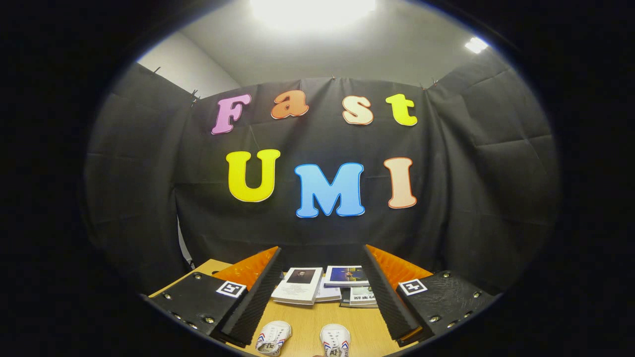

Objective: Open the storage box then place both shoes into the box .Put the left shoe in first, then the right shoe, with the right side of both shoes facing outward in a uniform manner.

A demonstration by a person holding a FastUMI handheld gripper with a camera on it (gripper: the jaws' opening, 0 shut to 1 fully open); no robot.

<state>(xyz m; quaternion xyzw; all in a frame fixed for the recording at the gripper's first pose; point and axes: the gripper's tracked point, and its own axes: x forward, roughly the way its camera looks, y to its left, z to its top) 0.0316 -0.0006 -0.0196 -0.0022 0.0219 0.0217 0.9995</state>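
Note:
Two white shoes with red and blue stripes rest on the wooden table (307,322), toes pointing toward the back wall. The left shoe (273,337) lies close to the left finger (255,295); the right shoe (335,340) lies a little right of it, in the gap between the two fingers. My gripper (321,260) is open and held above the table, nothing between its fingers. Only the front parts of the shoes show; their heels are cut off below.
Several books and booklets (300,284) lie in a loose row at the back of the table, just beyond the fingers and in front of the black cloth wall. The table's left edge (198,270) shows beside the left finger.

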